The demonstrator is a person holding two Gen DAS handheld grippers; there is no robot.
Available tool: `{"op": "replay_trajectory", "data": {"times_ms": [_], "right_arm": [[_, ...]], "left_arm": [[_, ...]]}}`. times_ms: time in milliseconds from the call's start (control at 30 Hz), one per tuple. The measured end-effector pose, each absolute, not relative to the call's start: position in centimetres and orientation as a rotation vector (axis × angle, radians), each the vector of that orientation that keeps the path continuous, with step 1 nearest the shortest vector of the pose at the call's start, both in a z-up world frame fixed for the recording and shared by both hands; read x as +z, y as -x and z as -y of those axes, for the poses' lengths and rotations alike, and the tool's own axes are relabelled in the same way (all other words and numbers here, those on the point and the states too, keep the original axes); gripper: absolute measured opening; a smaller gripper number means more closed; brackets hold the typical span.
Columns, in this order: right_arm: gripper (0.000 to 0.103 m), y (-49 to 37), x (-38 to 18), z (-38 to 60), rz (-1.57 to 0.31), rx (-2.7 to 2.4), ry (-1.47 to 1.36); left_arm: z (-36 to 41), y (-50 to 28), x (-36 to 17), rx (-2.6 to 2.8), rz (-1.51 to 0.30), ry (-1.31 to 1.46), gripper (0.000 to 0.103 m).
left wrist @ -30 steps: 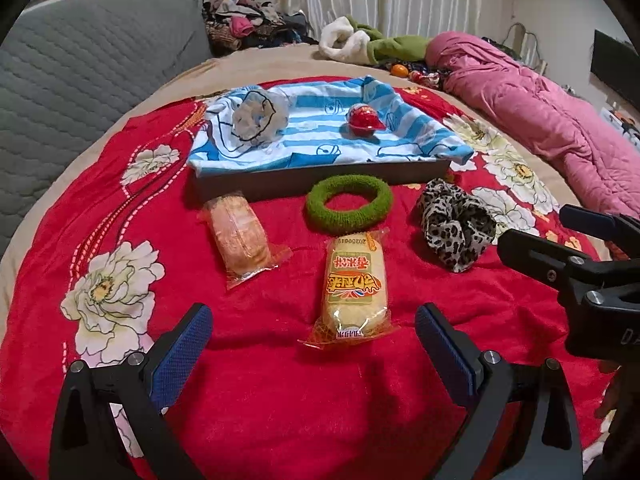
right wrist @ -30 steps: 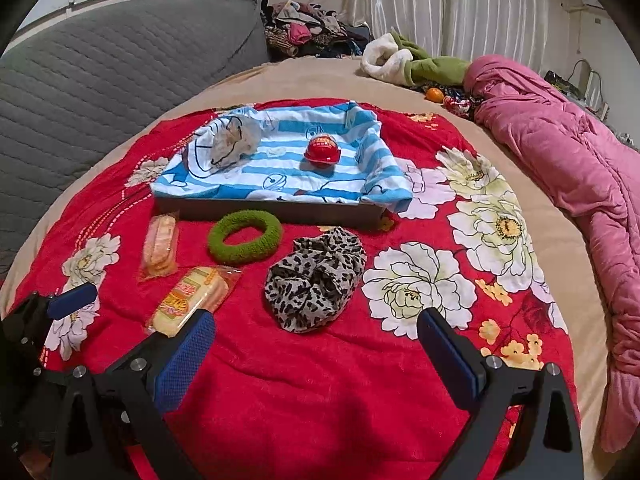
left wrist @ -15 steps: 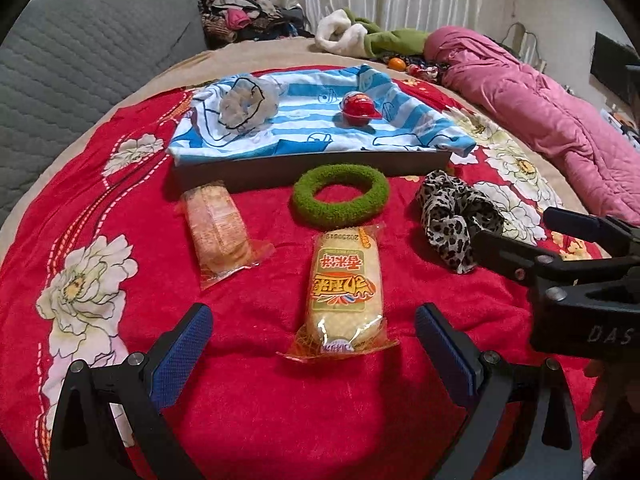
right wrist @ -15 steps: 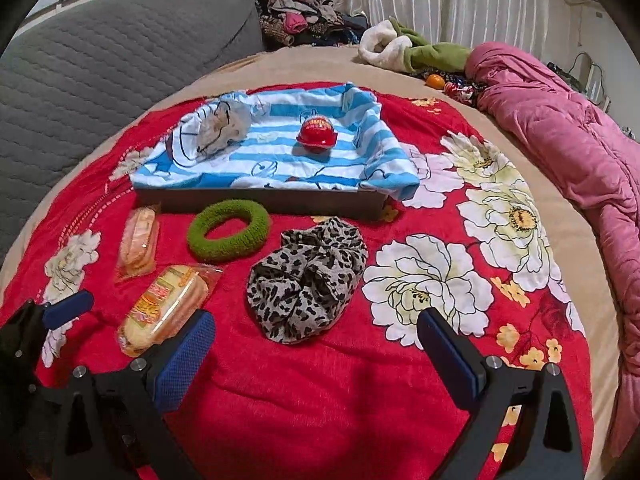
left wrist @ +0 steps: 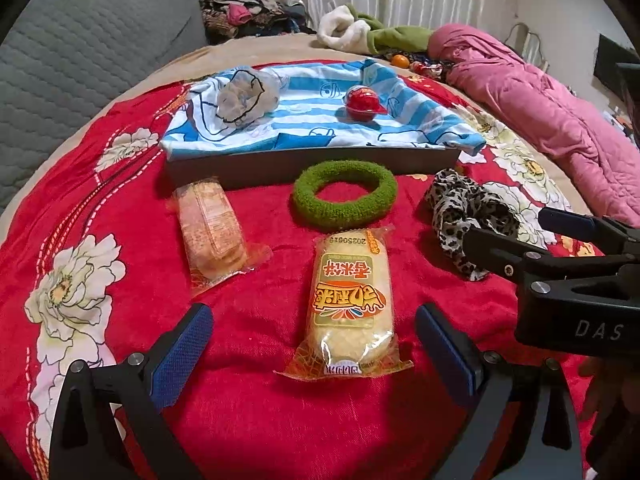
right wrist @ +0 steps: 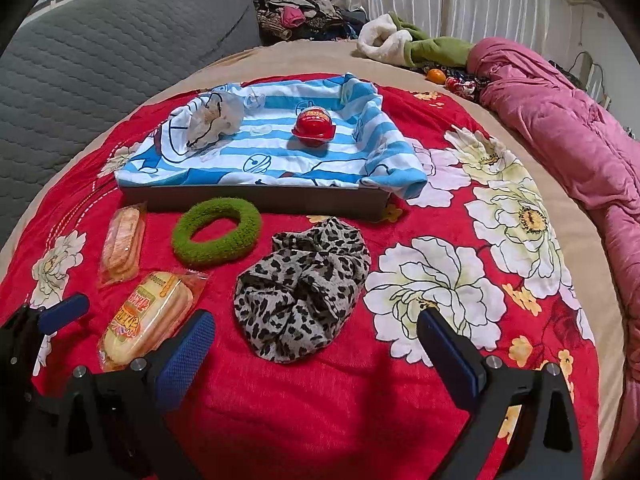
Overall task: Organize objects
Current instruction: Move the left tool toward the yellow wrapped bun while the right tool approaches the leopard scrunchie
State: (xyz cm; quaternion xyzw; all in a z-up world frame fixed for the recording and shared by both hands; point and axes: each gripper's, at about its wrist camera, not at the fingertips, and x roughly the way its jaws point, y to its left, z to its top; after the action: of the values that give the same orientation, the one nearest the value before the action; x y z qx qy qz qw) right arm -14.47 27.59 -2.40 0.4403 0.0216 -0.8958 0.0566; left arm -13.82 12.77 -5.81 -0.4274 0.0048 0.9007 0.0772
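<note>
A yellow snack packet (left wrist: 350,304) (right wrist: 148,318) lies on the red blanket, just ahead of my open left gripper (left wrist: 314,350). A leopard-print scrunchie (right wrist: 302,294) (left wrist: 466,216) sits just ahead of my open right gripper (right wrist: 316,354). Between them, farther back, are a green fuzzy ring (left wrist: 345,194) (right wrist: 218,232) and an orange cracker packet (left wrist: 210,230) (right wrist: 122,242). Behind stands a shallow grey tray (left wrist: 280,166) (right wrist: 256,200) lined with blue striped cloth, holding a red capsule (left wrist: 362,102) (right wrist: 314,124) and a pale crumpled bundle (left wrist: 244,96) (right wrist: 212,120). Neither gripper holds anything.
The red floral blanket (right wrist: 440,288) covers a bed. A pink quilt (right wrist: 580,136) runs along the right side, a grey padded headboard (right wrist: 100,52) along the left. Clothes (right wrist: 304,12) and a green-and-white garment (right wrist: 412,42) are piled at the back.
Both grippers have moved forward and lower toward the items: the left toward the yellow packet, the right toward the leopard scrunchie. Both stay open. No object has moved.
</note>
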Motion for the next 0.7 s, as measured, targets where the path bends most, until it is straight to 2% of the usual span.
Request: {"op": "replay_trajectory", "data": {"times_ms": [467,667,700], "right_arm": [[0.102,15.8,-3.4,-27.5,-0.059,-2.711,-1.353],[0.102,16.1,-3.5,-27.5,-0.053,-2.715,-1.347],[0.102,16.1,-3.5,-27.5,-0.054,-2.717,-1.347]], "left_arm": [[-12.7,14.4,-6.2,2.688,0.012,1.276,0.099],[-12.9,14.5,-6.5,2.670,0.022,1.289,0.090],[-12.9,14.5,-6.5,2.669,0.020,1.290,0.086]]}}
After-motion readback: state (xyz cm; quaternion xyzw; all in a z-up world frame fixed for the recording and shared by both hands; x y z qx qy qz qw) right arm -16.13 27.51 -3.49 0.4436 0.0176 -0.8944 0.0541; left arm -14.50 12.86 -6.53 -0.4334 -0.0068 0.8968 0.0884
